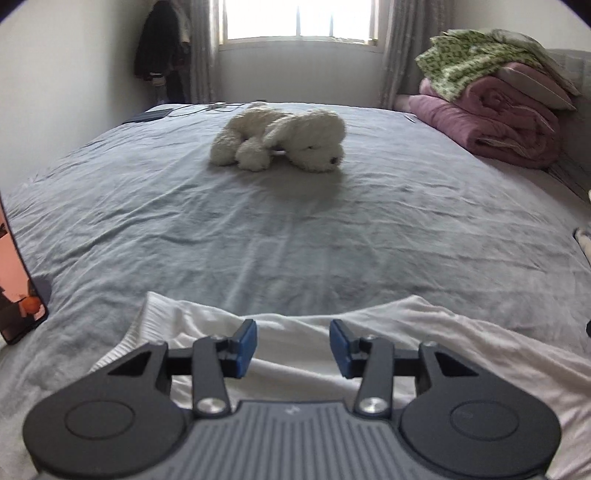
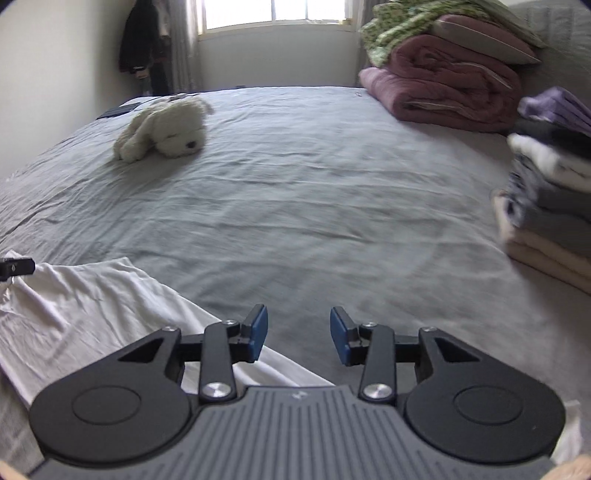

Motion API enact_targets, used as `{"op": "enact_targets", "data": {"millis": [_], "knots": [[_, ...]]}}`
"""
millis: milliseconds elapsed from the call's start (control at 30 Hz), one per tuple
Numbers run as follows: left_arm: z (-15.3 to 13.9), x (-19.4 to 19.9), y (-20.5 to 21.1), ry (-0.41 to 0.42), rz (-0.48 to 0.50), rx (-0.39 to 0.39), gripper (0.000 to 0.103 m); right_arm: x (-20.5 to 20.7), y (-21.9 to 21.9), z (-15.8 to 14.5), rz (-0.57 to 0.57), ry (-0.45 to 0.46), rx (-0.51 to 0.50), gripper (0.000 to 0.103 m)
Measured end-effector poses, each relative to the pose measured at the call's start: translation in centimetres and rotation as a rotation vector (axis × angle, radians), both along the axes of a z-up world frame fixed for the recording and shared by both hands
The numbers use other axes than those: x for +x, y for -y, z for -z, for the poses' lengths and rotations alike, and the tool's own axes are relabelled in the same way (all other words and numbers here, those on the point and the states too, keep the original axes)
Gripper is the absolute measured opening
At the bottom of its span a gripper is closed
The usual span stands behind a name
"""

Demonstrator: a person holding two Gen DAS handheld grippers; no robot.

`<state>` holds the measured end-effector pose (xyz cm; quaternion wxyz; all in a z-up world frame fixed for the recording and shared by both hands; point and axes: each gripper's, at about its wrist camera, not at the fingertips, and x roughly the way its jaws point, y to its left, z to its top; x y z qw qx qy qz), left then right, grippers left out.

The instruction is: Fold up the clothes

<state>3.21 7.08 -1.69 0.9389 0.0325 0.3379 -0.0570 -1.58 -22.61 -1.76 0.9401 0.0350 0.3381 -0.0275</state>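
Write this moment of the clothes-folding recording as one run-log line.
left gripper: open, empty, over white cotton garment | right gripper: open, empty | garment: flat on grey bedsheet

One plush dog (image 1: 280,138), one white garment (image 1: 303,343).

A white plush dog (image 1: 280,138) lies on its side on the grey bedsheet (image 1: 295,229), upper centre of the left view. At upper right, a green patterned cloth (image 1: 476,59) tops a rolled pink quilt (image 1: 495,122) — a pillow wedged between them. A bright window (image 1: 299,20) sits at top centre, dark coats (image 1: 159,48) hanging at upper left. A phone screen (image 1: 16,288) shows at the left edge.
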Motion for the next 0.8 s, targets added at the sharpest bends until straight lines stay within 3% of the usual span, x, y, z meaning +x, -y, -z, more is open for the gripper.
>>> {"op": "enact_targets", "data": {"millis": [333, 633, 733, 800], "knots": [[0.5, -4.4, 10.7, -0.051, 0.321, 0.058, 0.049, -5.8, 10.2, 0.1, 0.096, -0.032, 0.173, 0.042], [1.6, -9.5, 18.0, -0.067, 0.595, 0.001, 0.053, -5.2, 14.5, 1.5, 0.068, -0.164, 0.428, 0.042], [2.3, -10.5, 19.3, -0.086, 0.641, -0.015, 0.053, -4.3, 13.8, 2.0, 0.033, -0.201, 0.416, 0.042], [2.7, -10.9, 19.8, -0.098, 0.66, -0.012, 0.053, -4.1, 12.9, 2.3, 0.015, -0.206, 0.331, 0.041]]}}
